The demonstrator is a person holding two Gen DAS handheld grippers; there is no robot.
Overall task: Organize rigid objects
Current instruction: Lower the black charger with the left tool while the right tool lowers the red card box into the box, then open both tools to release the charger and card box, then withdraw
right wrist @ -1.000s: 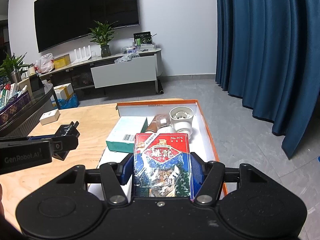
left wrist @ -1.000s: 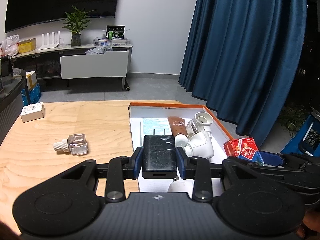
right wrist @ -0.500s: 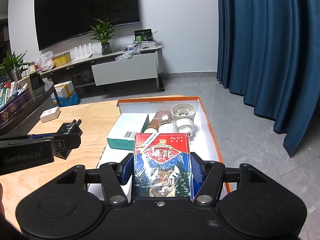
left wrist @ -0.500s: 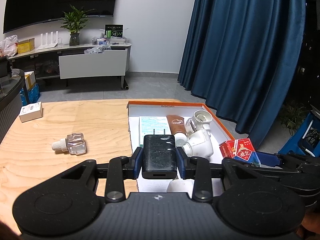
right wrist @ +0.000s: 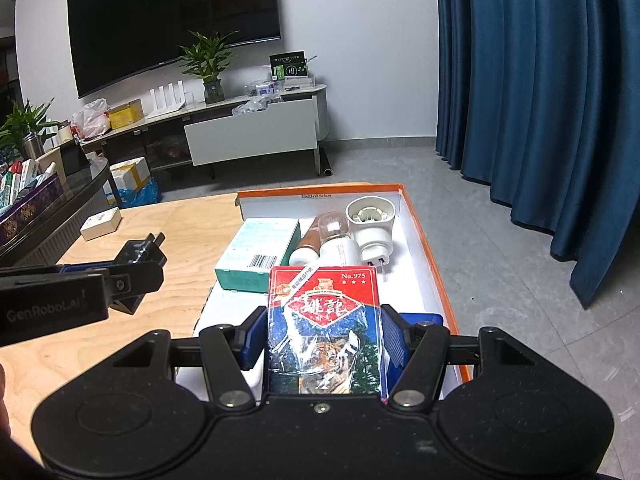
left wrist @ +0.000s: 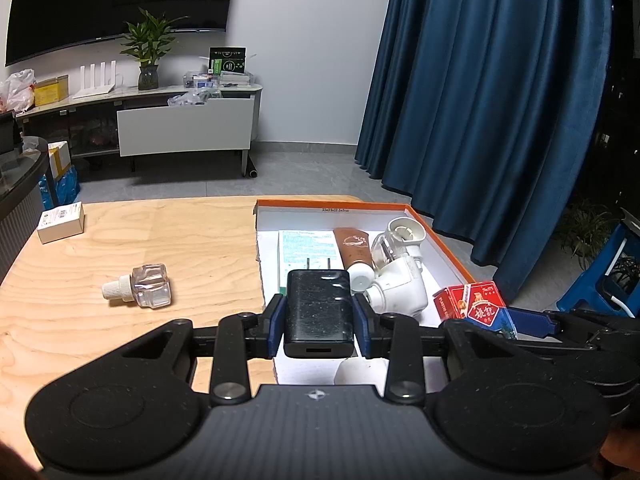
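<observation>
My left gripper [left wrist: 319,312] is shut on a black charger plug [left wrist: 319,304], prongs pointing forward, held over the near left edge of the orange-rimmed box [left wrist: 332,201]. My right gripper [right wrist: 324,336] is shut on a red and blue card pack [right wrist: 324,320], held above the box's near end [right wrist: 320,189]. In the box lie a teal carton [right wrist: 260,254], a brown tube [left wrist: 354,244] and white plug-in devices [right wrist: 370,224]. A clear small bottle [left wrist: 150,290] lies on the wooden table left of the box.
A small white box [left wrist: 61,222] sits at the table's far left [left wrist: 168,236]. The table's right side ends by the blue curtain [left wrist: 480,100]. A TV cabinet [left wrist: 184,132] stands against the far wall.
Both grippers have drawn slightly back and up from the box, each still holding its object. Nothing was let go.
</observation>
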